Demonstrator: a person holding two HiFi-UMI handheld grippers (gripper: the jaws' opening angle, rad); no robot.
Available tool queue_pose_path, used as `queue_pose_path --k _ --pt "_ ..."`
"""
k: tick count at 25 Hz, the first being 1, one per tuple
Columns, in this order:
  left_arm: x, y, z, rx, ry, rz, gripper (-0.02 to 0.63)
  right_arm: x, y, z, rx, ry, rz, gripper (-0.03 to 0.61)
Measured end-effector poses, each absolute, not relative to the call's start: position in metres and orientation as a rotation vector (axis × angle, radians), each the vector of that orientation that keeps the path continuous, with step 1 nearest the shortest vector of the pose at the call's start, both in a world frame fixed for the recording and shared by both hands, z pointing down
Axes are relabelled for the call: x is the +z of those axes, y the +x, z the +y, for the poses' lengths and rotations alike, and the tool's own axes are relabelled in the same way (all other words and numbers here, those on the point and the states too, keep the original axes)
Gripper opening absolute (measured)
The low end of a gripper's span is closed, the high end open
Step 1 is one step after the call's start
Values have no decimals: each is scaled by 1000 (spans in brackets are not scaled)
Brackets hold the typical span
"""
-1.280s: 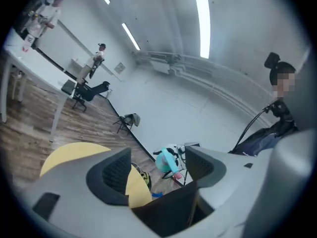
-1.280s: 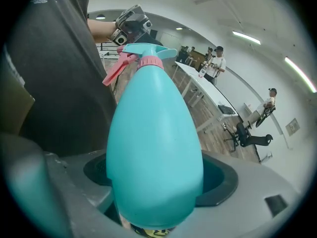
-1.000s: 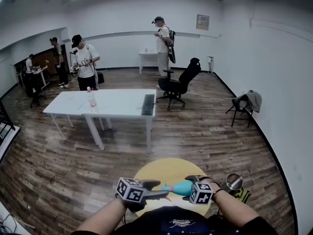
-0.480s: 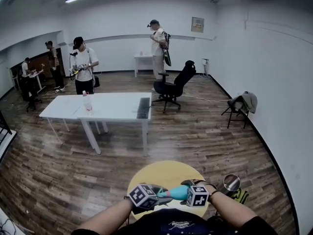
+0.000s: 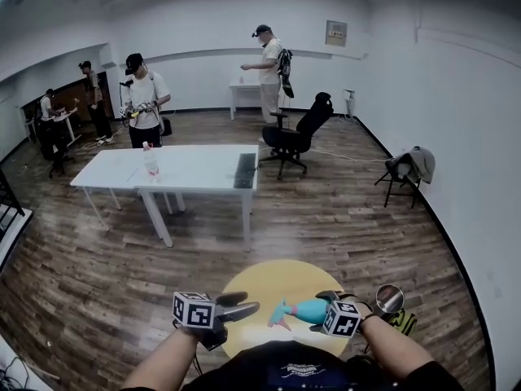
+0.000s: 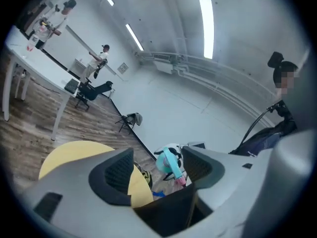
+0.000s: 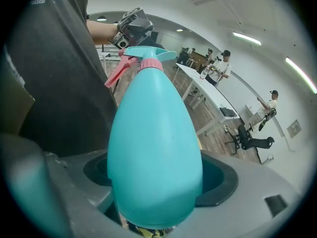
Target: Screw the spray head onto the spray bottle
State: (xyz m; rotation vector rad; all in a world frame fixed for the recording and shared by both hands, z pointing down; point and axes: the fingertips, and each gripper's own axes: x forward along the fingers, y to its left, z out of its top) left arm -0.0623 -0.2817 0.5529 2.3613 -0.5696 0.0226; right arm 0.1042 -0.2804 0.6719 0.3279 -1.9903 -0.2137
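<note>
A teal spray bottle (image 5: pixel 308 309) lies level over the round yellow table (image 5: pixel 277 282), with my right gripper (image 5: pixel 324 306) shut on its body. In the right gripper view the bottle (image 7: pixel 153 148) fills the space between the jaws. Its teal spray head (image 7: pixel 148 54), with a pink collar and trigger, sits on the neck and points away. My left gripper (image 5: pixel 244 304) hangs to the left of the spray head (image 5: pixel 281 316), a short gap apart. Its jaws have just been opening and nothing is between them (image 6: pixel 158 165). The bottle (image 6: pixel 168 161) shows beyond them.
A long white table (image 5: pixel 187 169) with a bottle and a keyboard stands further out, a black office chair (image 5: pixel 293 137) beyond it. Several people stand at the back. A chair with clothing (image 5: pixel 407 169) is by the right wall. A round shiny object (image 5: pixel 389 300) is beside my right arm.
Half a second ago my left gripper was up against the spray head; it has drawn back to the left with wider jaws. The right gripper and bottle have hardly moved.
</note>
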Motion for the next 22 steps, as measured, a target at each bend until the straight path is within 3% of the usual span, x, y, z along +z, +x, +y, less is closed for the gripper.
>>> queue_pose_path --k 4,6,12,16,20,22 --pt "579 11 -252 407 2553 -368 340 662 67 -276 -309 270 -1993 456" --pt "600 30 -243 700 2676 -351 236 668 65 -273 -329 233 -1955 456" --pt "603 44 -235 954 2733 -310 235 674 80 -266 -286 217 -1932 456" --pt "595 40 -235 780 2671 -320 245 669 75 -262 -245 209 -1985 454" --pt "560 4 -250 299 2544 -400 327 670 83 -264 -215 262 -2007 456" --pt "549 -28 -260 103 2451 -465 337 677 99 -265 -183 293 -1999 456"
